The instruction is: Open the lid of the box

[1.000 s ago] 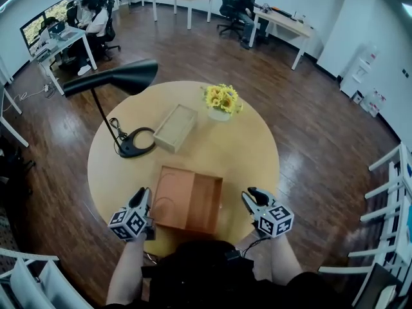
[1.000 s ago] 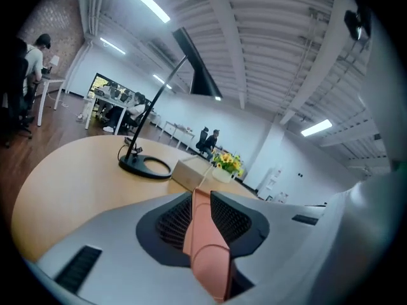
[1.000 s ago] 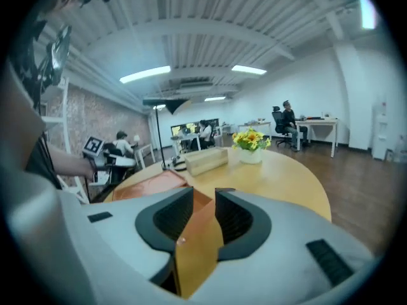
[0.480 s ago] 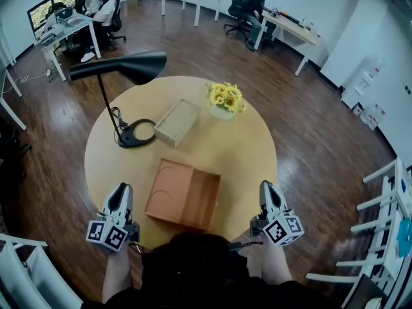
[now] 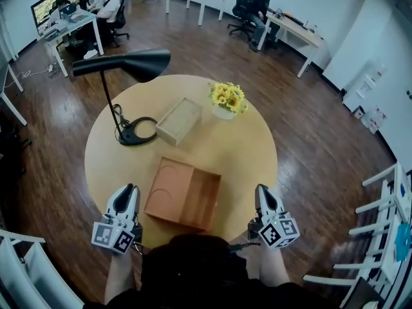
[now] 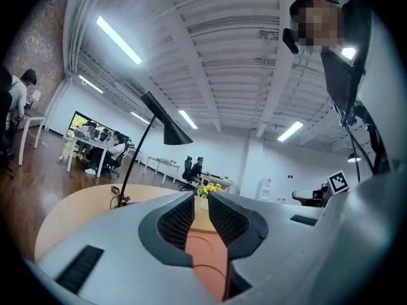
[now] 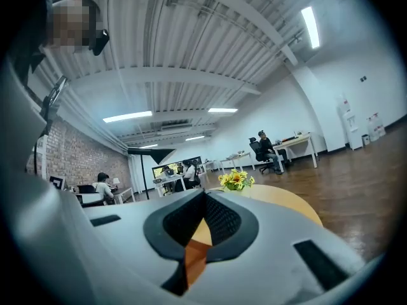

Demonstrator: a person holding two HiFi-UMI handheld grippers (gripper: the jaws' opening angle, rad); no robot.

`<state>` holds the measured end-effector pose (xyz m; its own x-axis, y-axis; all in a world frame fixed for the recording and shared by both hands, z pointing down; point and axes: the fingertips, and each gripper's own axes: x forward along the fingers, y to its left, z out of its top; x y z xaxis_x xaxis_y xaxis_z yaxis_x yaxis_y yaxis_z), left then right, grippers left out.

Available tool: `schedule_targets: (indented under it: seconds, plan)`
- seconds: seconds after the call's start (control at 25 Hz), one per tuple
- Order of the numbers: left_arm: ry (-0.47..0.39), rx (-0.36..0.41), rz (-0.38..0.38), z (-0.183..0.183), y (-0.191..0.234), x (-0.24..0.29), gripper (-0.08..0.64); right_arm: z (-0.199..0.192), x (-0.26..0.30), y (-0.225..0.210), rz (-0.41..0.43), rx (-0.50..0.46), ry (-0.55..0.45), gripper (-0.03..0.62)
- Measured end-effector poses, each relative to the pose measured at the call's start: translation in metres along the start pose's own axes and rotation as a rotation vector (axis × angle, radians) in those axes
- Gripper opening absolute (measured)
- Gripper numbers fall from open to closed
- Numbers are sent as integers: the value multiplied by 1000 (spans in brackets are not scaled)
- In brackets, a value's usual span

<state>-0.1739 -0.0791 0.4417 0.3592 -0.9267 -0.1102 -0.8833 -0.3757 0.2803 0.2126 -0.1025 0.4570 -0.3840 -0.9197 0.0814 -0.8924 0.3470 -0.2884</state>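
Both grippers hover empty flanking the flat orange-brown wooden box point(image 5: 183, 195), left gripper point(image 5: 127, 189) barely parted, right gripper point(image 5: 262, 189) shut; reaching the lid point(image 5: 171, 187) probably first needs jaws spread.

**Brown box flat near the table's edge**

The box point(image 5: 183, 195) lay flat on the round table point(image 5: 244, 153), close to the near edge and turned slightly askew. It was low and rectangular. Its left part was light orange-brown, with curved grooves cut into the surface. Its right part was a narrower, darker brown strip. Whether it was open or shut could not be told.
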Motion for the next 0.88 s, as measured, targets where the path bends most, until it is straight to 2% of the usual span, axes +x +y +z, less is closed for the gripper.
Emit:
schedule_targets:
  seconds: [0.2,0.4,0.64,0.88]
  plan:
    - [2,-8,-12,-1,-3,-1,63,4,-1,0,10,-15,0,0]
    - [-5,-14,-8,2,-1,-3,59,11,0,4,33,19,-22,0]
    - [-9,-13,-8,2,-1,-3,52,11,5,10,52,-14,-15,0]
    - [-12,-26,27,-1,8,-6,51,8,9,11,59,-16,-10,0]
